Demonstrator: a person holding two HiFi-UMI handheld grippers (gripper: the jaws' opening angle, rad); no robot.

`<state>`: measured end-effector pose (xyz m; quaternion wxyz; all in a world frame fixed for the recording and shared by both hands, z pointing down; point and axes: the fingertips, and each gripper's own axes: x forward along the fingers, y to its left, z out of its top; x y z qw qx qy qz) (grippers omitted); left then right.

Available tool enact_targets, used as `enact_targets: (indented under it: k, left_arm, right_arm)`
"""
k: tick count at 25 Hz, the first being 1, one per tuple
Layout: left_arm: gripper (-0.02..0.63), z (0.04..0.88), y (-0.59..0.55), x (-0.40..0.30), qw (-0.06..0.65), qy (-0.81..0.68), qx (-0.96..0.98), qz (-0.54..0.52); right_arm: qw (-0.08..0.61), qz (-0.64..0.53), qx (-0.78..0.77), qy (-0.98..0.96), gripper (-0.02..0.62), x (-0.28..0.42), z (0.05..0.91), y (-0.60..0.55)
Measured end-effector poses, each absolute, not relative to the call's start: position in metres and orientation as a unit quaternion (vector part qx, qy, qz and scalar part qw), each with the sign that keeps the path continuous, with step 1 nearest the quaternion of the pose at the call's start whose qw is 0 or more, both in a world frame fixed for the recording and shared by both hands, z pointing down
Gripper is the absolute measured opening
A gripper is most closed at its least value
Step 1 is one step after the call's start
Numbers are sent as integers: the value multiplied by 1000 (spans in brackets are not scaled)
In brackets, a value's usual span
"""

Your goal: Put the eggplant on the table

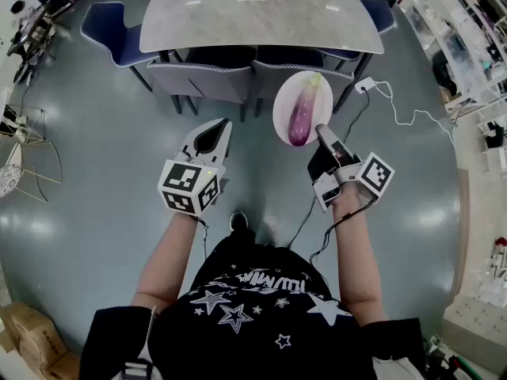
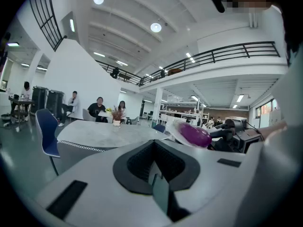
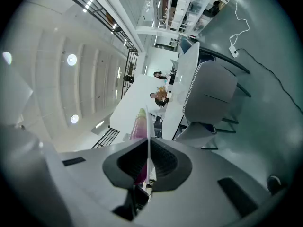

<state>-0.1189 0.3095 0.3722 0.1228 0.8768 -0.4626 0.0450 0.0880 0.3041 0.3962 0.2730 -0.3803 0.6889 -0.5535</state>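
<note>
One purple eggplant point(image 1: 303, 111) lies on a white plate point(image 1: 283, 105). The right gripper point(image 1: 321, 131) pinches the plate's near rim, just behind the eggplant and short of the table point(image 1: 261, 14). The left gripper point(image 1: 221, 127) is alongside, jaws pressed together and empty.

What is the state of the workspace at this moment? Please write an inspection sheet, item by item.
Surface: grey table ahead, apart from both grippers.
Job's things: eggplant lies on white plate, held in the air short of the table.
Clutter: cardboard boxes on the floor.
Grippers: right gripper shut on the plate's rim; left gripper shut, empty.
Cables: white cable and black cable on the floor.
Surroundings: chairs pushed in at the table.
</note>
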Motion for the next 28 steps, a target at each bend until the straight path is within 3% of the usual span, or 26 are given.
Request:
enact_targets:
  k: [15,21,28]
  left_arm:
    - [8,360,441,-60,114,-505,854,45]
    - [8,359,397,-80,114,-500,857,44]
    - [8,366,424,-74,119,-494,860,37]
  right_arm:
    - [221,-556,-348,722,21,133,392,415]
    - [215,-552,-350,726,21,107,386,380]
    - [206,-544,-353,733,21,109,391,410]
